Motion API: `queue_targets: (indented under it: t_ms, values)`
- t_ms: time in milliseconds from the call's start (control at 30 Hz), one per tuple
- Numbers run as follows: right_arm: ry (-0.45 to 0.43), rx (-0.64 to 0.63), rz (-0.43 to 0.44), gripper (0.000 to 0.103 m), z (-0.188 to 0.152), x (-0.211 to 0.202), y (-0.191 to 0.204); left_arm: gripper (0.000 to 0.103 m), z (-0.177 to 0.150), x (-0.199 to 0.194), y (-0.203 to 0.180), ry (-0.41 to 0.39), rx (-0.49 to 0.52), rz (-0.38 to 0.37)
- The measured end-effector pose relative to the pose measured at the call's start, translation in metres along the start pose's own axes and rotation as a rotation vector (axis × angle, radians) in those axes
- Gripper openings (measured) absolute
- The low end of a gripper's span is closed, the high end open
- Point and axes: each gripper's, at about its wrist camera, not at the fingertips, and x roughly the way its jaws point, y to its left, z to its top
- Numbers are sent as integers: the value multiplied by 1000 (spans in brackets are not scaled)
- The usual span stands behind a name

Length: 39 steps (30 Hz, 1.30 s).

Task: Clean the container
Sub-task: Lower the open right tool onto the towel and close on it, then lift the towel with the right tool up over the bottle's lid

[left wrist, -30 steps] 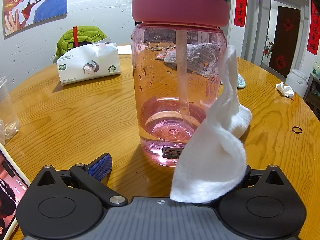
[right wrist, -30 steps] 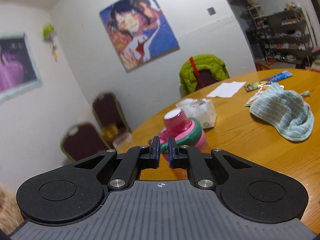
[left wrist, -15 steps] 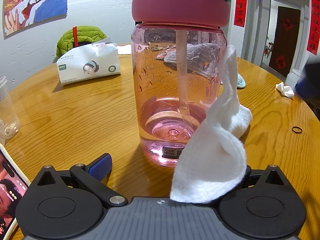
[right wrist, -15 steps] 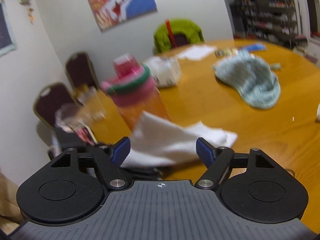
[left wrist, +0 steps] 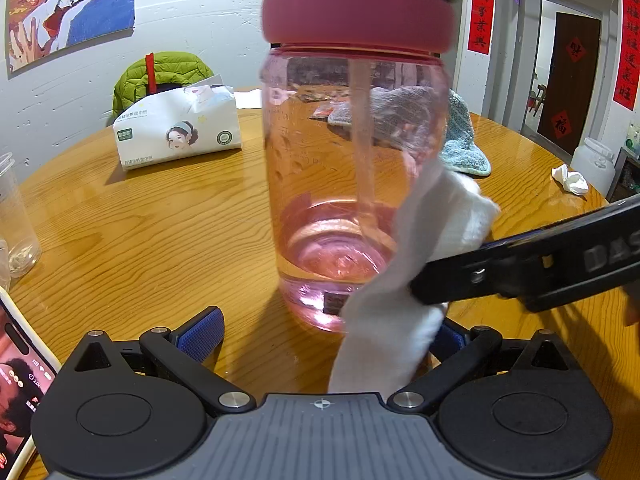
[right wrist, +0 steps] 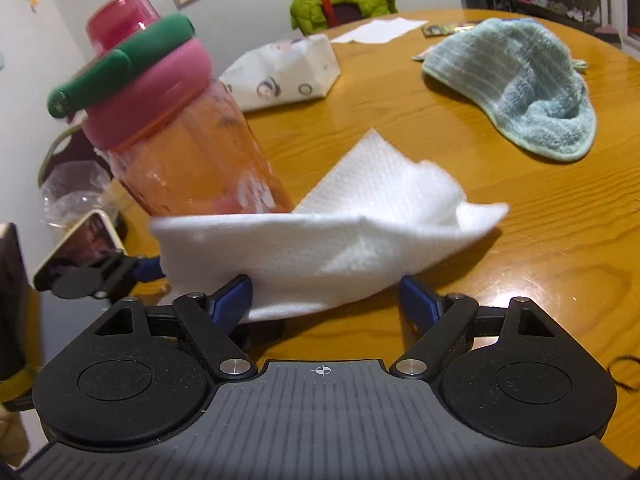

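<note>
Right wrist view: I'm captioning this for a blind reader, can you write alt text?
An open right gripper reaches around a white paper towel beside a pink bottle on a wooden table. Behind lie a blue cloth and tissue pack.

One pink bottle (left wrist: pixel 356 184), one white wipe (right wrist: pixel 340 236), one tissue pack (left wrist: pixel 176 132), one blue cloth (right wrist: pixel 516 84), one phone (left wrist: pixel 20 372).
</note>
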Motion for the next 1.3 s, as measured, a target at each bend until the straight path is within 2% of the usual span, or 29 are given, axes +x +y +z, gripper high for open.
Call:
queue_targets:
  t_ms: [133, 200, 267, 367, 467, 700, 767, 833, 900, 933, 967, 1000, 1067, 1100, 1233, 1300]
  values:
    - [-39, -41, -72, 81, -1, 0, 1, 103, 0, 0, 0, 0, 0, 0]
    - [-67, -51, -62, 84, -2, -10, 2, 103, 0, 0, 0, 0, 0, 0]
    - [-91, -65, -34, 92, -2, -19, 2, 103, 0, 0, 0, 0, 0, 0]
    - [-129, -103, -47, 93, -1, -23, 3, 103, 0, 0, 0, 0, 0, 0]
    - [-120, -154, -23, 94, 2, -15, 4, 103, 0, 0, 0, 0, 0, 0]
    - [-66, -364, -46, 90, 4, 5, 11, 103, 0, -1, -1, 0, 1, 0]
    - [-39, -364, -30, 84, 6, 10, 9, 103, -1, -1, -1, 0, 1, 0]
    - [-27, -378, -45, 70, 6, 14, 7, 103, -1, -1, -1, 0, 0, 0]
    - [-24, -393, -55, 66, 5, 17, 6, 103, -1, -2, -2, 0, 1, 0]
    - [-25, -392, -49, 60, 4, 17, 6, 103, -1, -2, -2, 0, 1, 0]
    - [-29, -395, -48, 49, 4, 16, 7, 103, -1, -2, -2, 0, 1, 0]
    - [-34, -397, -50, 43, 3, 15, 9, 103, -1, -2, -2, 0, 1, 0]
    - [-43, -399, -56, 14, 0, 14, 11, 103, -1, -2, -2, 0, 1, 0]
    - [-49, -399, -73, 8, -1, 13, 12, 103, -1, -2, -2, 0, 1, 0]
    - [-90, -363, -153, 3, -5, 3, 10, 103, -1, -2, -2, 0, 1, 0]
    - [-148, -325, -142, 3, -6, -14, 8, 103, -1, -2, -2, 0, 1, 0]
